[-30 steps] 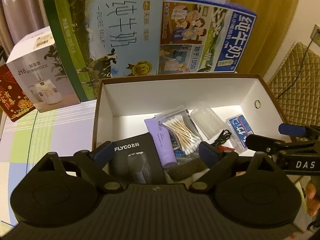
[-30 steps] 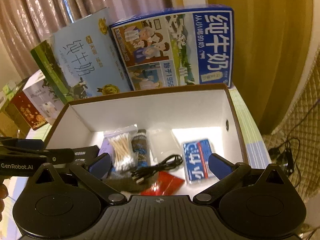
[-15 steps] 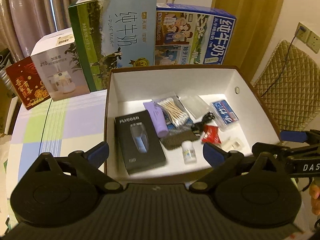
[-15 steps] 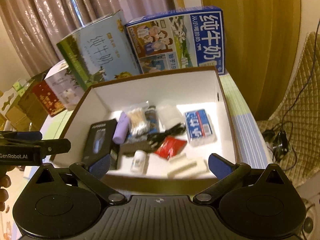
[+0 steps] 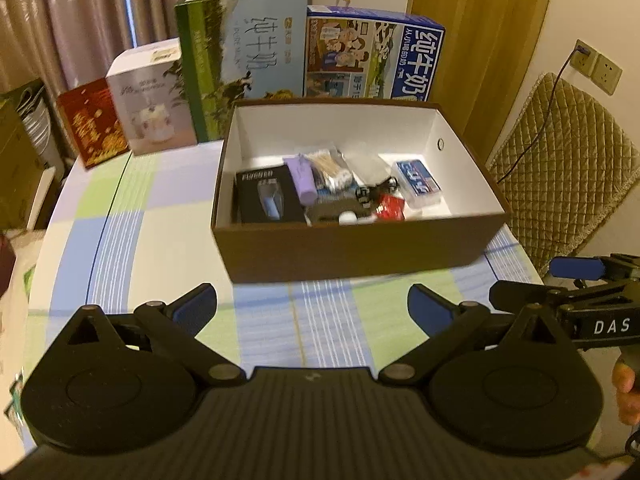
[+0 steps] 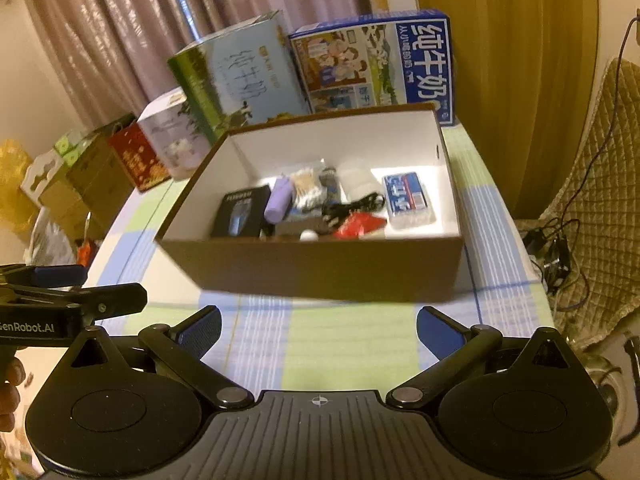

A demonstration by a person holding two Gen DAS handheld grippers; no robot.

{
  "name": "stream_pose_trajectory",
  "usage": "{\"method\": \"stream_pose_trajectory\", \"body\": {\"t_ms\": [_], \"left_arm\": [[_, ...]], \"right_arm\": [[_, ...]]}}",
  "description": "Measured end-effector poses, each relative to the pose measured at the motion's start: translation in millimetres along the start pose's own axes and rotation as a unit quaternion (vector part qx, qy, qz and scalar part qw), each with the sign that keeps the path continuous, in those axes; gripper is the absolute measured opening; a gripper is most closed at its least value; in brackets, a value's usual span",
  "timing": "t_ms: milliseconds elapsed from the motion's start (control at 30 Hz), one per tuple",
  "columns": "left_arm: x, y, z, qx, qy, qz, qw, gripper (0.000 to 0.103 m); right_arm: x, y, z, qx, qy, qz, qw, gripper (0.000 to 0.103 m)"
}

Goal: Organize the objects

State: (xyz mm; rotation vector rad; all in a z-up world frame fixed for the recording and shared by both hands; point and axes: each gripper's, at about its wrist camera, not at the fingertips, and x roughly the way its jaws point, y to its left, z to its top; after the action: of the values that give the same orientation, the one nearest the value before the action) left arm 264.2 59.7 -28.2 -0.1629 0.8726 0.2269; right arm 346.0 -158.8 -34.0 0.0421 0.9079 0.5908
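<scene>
Sorting apparently finished: small items gathered inside the brown box (image 5: 360, 248).
Left gripper (image 5: 312, 308) and right gripper (image 6: 319, 328) spread wide, empty, near box front; nothing loose on tablecloth (image 5: 160, 240).

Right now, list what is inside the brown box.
In the brown box: a black shaver pack, purple tube, cotton swabs, black cable, red packet, blue pack. The near wall hides the front floor.
</scene>
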Motion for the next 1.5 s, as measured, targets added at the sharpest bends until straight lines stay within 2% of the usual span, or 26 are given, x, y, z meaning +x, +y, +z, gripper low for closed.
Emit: {"method": "stream_pose_trajectory", "body": {"t_ms": [267, 467, 733, 1067, 1500], "left_arm": [[-42, -16, -48, -0.030, 0.004, 0.016, 0.9994, 0.100], [-63, -26, -72, -0.037, 0.007, 0.018, 0.9991, 0.100], [-80, -22, -84, -0.028, 0.004, 0.012, 0.9995, 0.100], [-99, -3, -93, -0.008, -0.001, -0.003, 1.0000, 0.100], [-109, 13, -101, 0.000, -0.004, -0.016, 0.9999, 0.100]], "right_arm": [[-36, 1, -37, -0.027, 0.011, 0.005, 1.000, 0.101], [-57, 1, -56, -0.033, 0.013, 0.009, 0.999, 0.101], [-75, 11, -67, -0.025, 0.005, 0.000, 1.000, 0.101], [-83, 43, -79, -0.018, -0.002, -0.014, 1.000, 0.101], [-92, 61, -90, -0.010, -0.010, -0.029, 0.999, 0.101]]}}
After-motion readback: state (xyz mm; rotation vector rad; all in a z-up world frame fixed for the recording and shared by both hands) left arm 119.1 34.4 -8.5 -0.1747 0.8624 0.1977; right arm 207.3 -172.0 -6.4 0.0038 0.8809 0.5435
